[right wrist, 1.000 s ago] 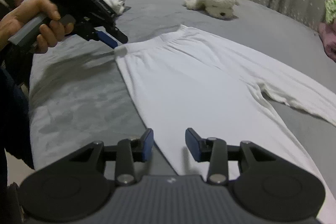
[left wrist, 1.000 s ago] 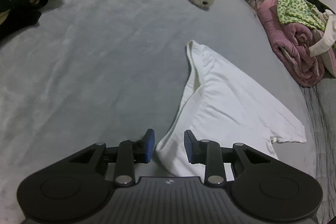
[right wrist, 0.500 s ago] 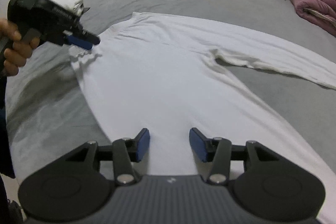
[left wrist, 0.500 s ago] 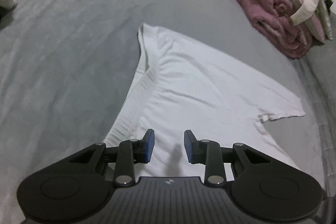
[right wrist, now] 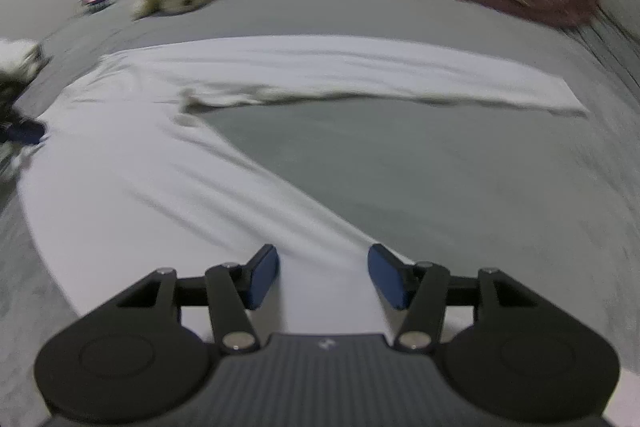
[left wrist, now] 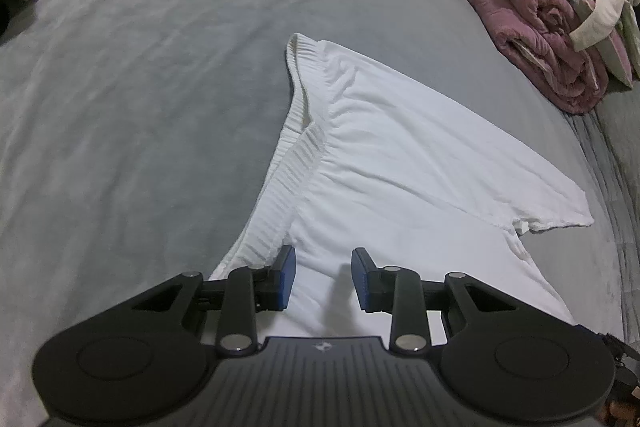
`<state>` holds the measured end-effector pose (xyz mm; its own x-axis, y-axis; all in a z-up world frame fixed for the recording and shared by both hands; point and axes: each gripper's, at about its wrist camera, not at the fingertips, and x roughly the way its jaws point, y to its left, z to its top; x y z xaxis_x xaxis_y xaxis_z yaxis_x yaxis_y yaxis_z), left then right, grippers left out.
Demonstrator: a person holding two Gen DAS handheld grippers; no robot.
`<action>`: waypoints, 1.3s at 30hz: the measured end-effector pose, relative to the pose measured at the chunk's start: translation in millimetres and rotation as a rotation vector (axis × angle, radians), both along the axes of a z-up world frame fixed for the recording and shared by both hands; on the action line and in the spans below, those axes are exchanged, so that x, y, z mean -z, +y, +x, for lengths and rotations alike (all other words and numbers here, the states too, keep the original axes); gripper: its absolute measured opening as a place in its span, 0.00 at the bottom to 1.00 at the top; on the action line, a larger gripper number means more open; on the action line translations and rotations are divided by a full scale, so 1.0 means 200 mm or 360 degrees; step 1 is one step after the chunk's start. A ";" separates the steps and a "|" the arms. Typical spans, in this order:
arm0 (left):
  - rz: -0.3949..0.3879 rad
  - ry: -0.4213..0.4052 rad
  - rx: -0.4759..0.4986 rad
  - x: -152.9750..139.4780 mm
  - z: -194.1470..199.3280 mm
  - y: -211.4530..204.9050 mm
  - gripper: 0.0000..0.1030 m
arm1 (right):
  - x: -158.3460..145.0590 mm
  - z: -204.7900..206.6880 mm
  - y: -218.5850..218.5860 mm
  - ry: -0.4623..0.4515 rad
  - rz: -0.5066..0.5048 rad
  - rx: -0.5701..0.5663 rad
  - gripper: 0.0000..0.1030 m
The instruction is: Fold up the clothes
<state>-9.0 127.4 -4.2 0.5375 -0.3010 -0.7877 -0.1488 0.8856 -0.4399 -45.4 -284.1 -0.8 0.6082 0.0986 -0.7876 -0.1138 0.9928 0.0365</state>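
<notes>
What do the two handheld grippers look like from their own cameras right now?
Both look alike. The left gripper and the right gripper each have a black ribbed body bearing a small pale logo, two round black discs at the sides, black linkage arms with silver pivot screws, and blue pads on the fingertips. No cables or sleeves show clearly.

Each gripper, left (left wrist: pixel 323 277) and right (right wrist: pixel 323 277), has a black body with a ribbed centre plate bearing a small white mark. Beside that plate sit two round discs. Silver screws pin the black linkage arms, which end in blue pads (left wrist: pixel 286 277).
</notes>
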 end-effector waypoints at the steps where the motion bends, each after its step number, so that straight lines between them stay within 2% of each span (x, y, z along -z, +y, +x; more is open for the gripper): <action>1: -0.0003 0.0001 -0.0004 0.00 0.00 0.00 0.30 | 0.00 0.00 -0.03 0.0006 0.0030 0.0025 0.51; 5: -0.0002 0.0000 -0.0007 0.00 0.00 0.01 0.30 | -0.01 -0.04 -0.10 0.0012 -0.0011 0.0095 0.51; 9: -0.0002 0.0001 -0.0012 0.00 0.00 0.01 0.30 | -0.01 -0.05 -0.22 0.0026 -0.0049 0.0273 0.52; 19: -0.0019 0.0008 -0.0044 0.00 0.00 0.03 0.30 | -0.02 -0.15 -0.45 0.0077 -0.0015 0.0571 0.59; 24: 0.0010 0.0003 -0.0041 -0.01 0.00 0.01 0.30 | -0.08 -0.21 -0.55 -0.0030 -0.0082 0.0680 0.59; 28: 0.0149 -0.0071 0.0016 -0.06 -0.01 -0.06 0.29 | -0.25 -0.32 -0.64 -0.0208 0.0017 0.0796 0.59; 30: 0.0194 -0.0113 0.0040 -0.09 -0.02 -0.09 0.30 | -0.31 -0.37 -0.67 -0.0238 0.0016 0.0804 0.60; 32: 0.0212 -0.0136 0.0047 -0.11 -0.03 -0.11 0.29 | -0.31 -0.39 -0.68 -0.0191 0.0031 0.0739 0.60; 34: 0.0213 -0.0155 0.0055 -0.13 -0.03 -0.12 0.30 | -0.31 -0.40 -0.69 -0.0136 0.0047 0.0665 0.64; 35: 0.0215 -0.0162 0.0057 -0.13 -0.03 -0.13 0.30 | -0.31 -0.41 -0.69 -0.0109 0.0055 0.0627 0.68; 39: 0.0222 -0.0144 0.0058 -0.12 0.00 -0.17 0.30 | -0.19 -0.40 -0.70 0.0115 0.0054 0.0536 0.70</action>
